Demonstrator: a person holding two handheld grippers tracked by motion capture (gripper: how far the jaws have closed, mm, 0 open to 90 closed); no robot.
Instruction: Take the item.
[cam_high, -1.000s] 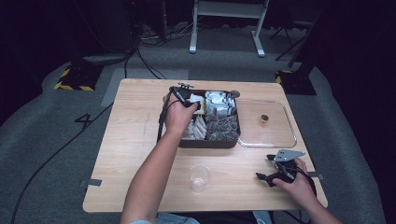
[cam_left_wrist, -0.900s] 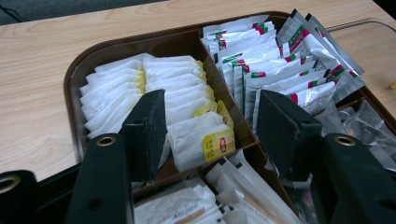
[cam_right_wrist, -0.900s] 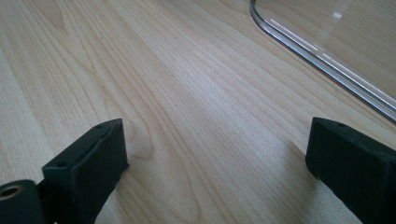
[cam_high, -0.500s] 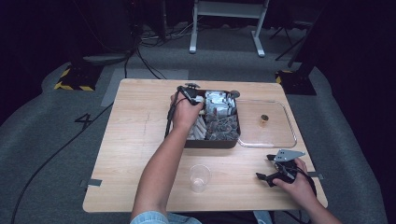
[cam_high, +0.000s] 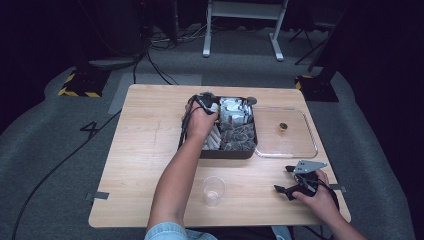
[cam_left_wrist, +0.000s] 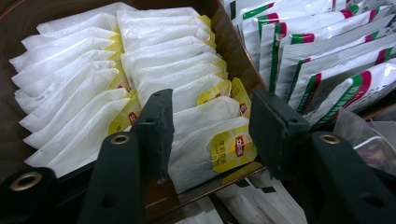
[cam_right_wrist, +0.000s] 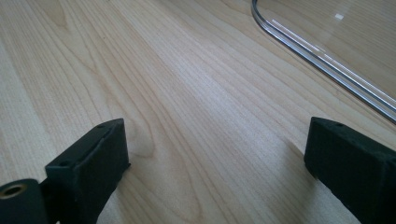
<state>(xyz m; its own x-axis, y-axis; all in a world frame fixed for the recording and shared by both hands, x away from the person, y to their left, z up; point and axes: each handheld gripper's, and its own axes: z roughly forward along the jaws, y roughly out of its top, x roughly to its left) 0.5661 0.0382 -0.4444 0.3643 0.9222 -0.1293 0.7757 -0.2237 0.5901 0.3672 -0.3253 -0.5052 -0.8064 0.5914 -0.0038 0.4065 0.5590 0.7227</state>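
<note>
From above, the left gripper (cam_high: 212, 106) is down in the dark box (cam_high: 227, 152) at the table's (cam_high: 140, 150) far middle, while the right gripper (cam_high: 295, 182) rests near the front edge, beside the clear lid (cam_high: 300, 145). Along the left gripper, its jaws have just been closing and stand half open astride 1 white tea bag (cam_left_wrist: 205, 140) at the front of the row, not yet pinching; it looks light, soft and easily torn, so I'd take it across the paper body near its yellow tag (cam_left_wrist: 232, 149). Along the right gripper, the jaws gape wide over bare wood, holding nothing.

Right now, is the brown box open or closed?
Open: the box shows its tea bags, and its clear lid lies beside it.
</note>
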